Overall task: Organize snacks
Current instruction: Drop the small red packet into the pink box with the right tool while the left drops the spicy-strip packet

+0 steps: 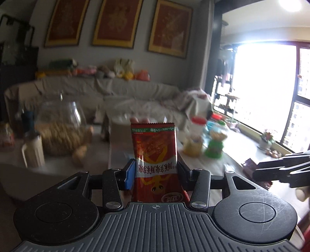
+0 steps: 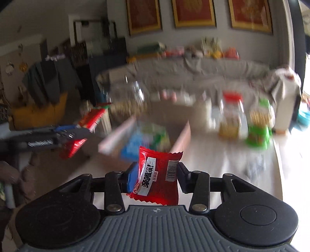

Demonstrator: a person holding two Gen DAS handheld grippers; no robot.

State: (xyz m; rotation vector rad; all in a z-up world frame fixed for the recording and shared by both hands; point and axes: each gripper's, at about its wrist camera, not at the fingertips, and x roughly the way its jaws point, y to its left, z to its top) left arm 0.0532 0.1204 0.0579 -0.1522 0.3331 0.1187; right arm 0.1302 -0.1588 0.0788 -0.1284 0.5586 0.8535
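Left tongs (image 1: 156,172) clamped on tall red packet (image 1: 155,155), Chinese print upside down. Right tongs (image 2: 157,176) clamped on square red packet (image 2: 158,178) reading 亲嘴烧, barcode beside it.

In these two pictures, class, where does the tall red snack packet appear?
Left wrist view: tall red snack packet at centre, upright in the left gripper.
Right wrist view: the packet at left of centre, blurred, sticking out of that gripper.
Shared landmark: three framed red pictures on the wall.
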